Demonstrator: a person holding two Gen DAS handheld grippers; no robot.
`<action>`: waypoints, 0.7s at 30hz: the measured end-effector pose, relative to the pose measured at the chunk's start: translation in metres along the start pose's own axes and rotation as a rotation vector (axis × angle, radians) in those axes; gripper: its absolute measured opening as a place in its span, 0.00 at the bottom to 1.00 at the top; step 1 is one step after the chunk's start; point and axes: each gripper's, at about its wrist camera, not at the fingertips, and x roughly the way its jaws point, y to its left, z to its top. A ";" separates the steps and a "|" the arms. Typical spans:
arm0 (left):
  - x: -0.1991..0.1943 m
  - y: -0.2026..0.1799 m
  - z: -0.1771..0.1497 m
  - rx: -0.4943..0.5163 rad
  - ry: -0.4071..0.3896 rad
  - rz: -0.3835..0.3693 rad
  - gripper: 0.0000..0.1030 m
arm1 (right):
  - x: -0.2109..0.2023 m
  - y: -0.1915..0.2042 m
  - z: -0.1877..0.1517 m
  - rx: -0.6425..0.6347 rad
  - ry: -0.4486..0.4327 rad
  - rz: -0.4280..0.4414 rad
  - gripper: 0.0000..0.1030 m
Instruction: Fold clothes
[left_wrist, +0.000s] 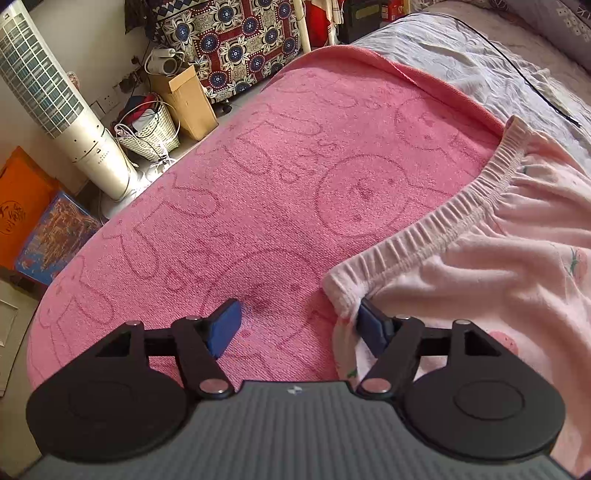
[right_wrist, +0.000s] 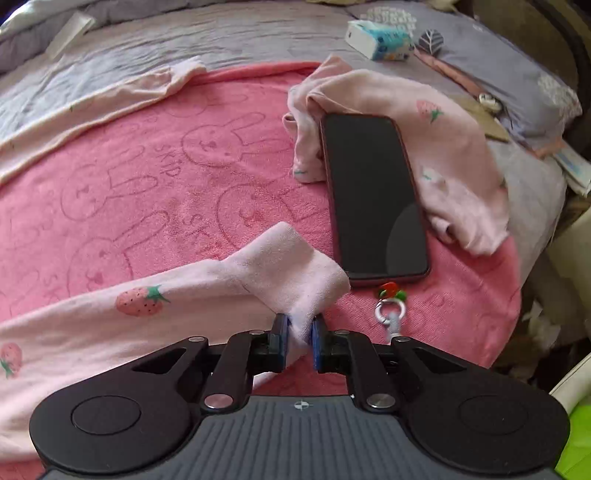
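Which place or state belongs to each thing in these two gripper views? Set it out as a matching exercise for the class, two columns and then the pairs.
Column one:
1. left gripper
2. right gripper
3. phone
4. tissue pack

Column two:
A. lies screen up, partly on a pink strawberry-print garment
B. shut on the cuff of the pink strawberry-print pants
C. lies far off on the grey sheet
D. fingers open, beside the elastic waistband corner

Pairs: 1-D, 2-B, 3-A, 4-C
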 end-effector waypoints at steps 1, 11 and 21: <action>0.001 0.001 0.001 0.001 0.004 -0.001 0.77 | 0.007 -0.002 0.000 0.001 0.017 0.000 0.15; -0.001 0.013 0.011 0.024 0.050 -0.057 0.78 | 0.002 -0.002 0.008 -0.117 0.002 -0.100 0.56; 0.011 0.025 0.027 0.143 0.146 -0.137 0.87 | -0.077 0.075 0.050 -0.513 -0.280 -0.082 0.74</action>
